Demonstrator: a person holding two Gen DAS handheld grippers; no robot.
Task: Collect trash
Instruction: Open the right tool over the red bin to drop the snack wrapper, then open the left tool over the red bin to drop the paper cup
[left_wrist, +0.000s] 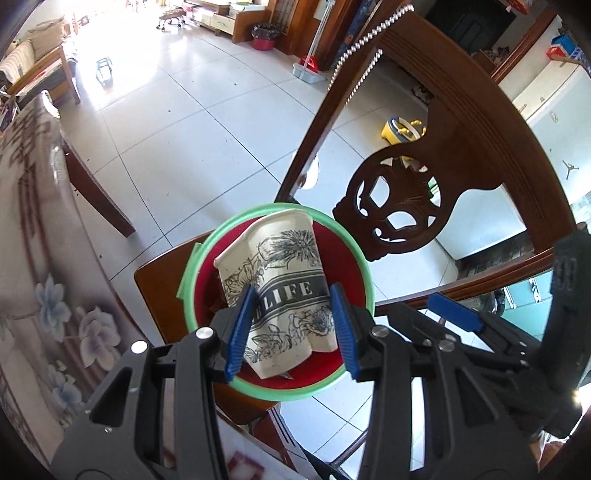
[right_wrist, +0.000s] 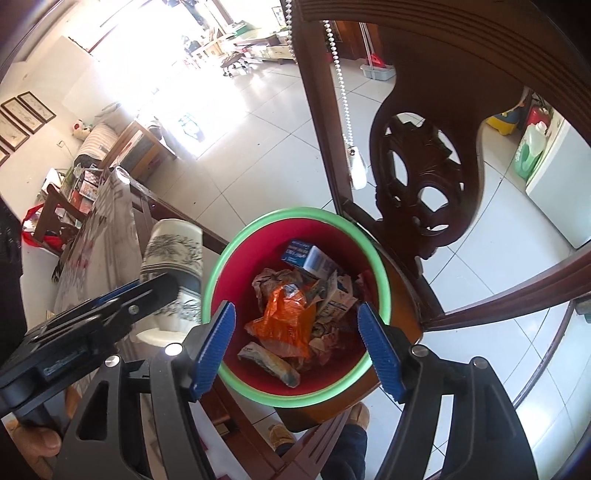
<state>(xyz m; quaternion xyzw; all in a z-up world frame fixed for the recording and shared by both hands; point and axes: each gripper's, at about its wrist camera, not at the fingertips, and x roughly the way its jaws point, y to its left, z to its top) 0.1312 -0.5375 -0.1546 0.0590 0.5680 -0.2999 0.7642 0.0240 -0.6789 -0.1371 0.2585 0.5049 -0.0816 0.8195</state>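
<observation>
A red bin with a green rim (left_wrist: 364, 258) stands on a wooden chair seat (left_wrist: 159, 273). My left gripper (left_wrist: 293, 328) is shut on a crumpled white paper cup (left_wrist: 280, 273) with black flower print and holds it above the bin. In the right wrist view the bin (right_wrist: 236, 251) holds an orange wrapper (right_wrist: 284, 321), a blue-and-white carton (right_wrist: 314, 260) and crumpled papers. My right gripper (right_wrist: 295, 343) is open and empty just above the bin. The cup (right_wrist: 173, 251) in the left gripper shows to its left.
The chair's carved dark backrest (left_wrist: 402, 199) rises right behind the bin. A table with a floral cloth (left_wrist: 40, 258) is at the left. A beaded cord (left_wrist: 354, 48) hangs by the chair. White tiled floor (left_wrist: 207, 122) lies beyond.
</observation>
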